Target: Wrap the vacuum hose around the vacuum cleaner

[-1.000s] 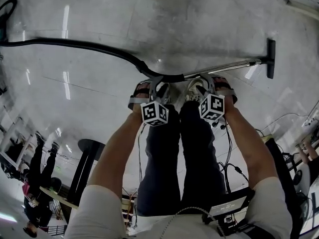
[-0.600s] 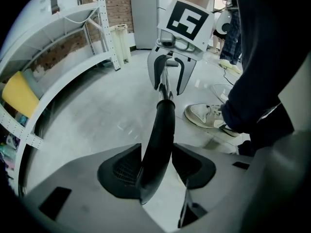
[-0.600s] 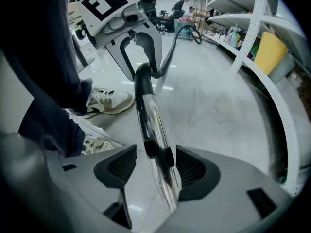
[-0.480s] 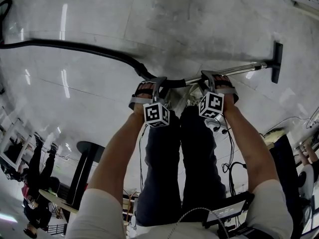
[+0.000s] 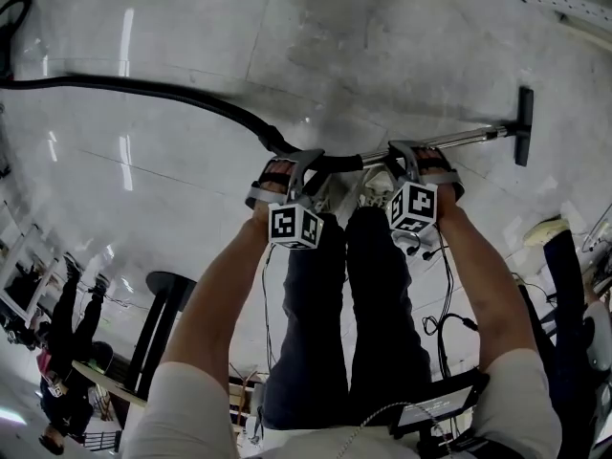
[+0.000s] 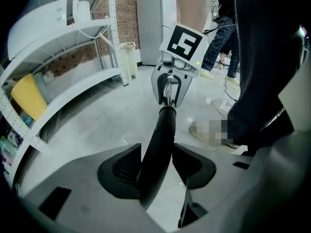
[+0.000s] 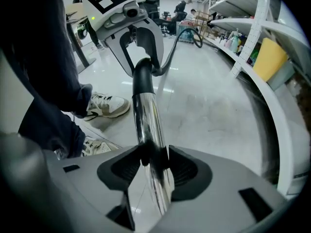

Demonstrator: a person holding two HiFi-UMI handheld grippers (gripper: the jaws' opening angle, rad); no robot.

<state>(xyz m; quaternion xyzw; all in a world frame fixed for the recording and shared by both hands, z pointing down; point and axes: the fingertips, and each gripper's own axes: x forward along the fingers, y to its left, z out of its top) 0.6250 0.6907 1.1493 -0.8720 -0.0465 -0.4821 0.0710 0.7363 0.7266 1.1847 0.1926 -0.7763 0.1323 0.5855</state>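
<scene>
Head view: left gripper (image 5: 298, 161) clamped on hose (image 5: 143, 87) after easing slightly, right gripper (image 5: 409, 151) just tightened onto wand (image 5: 459, 140); slip risk on smooth chrome when lifted.

1. This is a workroom or lab with storage, not a home: a white metal shelving rack (image 6: 73, 33) with perforated uprights holds a yellow bin (image 6: 26, 96).
2. Behind the rack is a bare brick wall (image 6: 127, 18), and past its end a tall grey cabinet (image 6: 155, 28).
3. Polished concrete floor (image 5: 335, 55) spreads out from the rack.
4. People (image 7: 182, 6) are far beyond the rack.
</scene>
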